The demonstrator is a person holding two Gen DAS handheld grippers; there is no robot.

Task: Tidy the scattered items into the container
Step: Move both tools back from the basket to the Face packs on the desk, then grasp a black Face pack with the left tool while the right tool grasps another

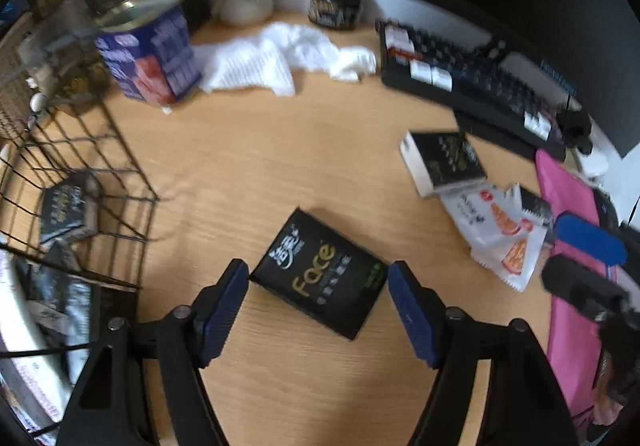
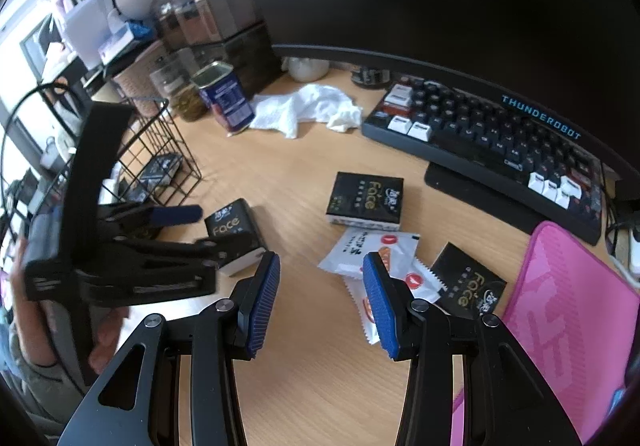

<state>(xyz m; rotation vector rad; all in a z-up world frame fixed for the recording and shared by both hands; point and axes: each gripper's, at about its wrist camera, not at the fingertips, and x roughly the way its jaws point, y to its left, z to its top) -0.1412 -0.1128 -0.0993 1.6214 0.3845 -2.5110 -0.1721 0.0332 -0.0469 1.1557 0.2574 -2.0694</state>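
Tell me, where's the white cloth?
The white cloth lies crumpled at the back of the desk, between the blue tin on its left and the keyboard on its right.

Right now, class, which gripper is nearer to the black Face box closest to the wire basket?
Left. The left gripper straddles the box, open fingers on either side. The right gripper hovers apart, near the white packets.

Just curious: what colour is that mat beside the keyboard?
Pink mat, with a faint pattern; clearest in the right wrist view.
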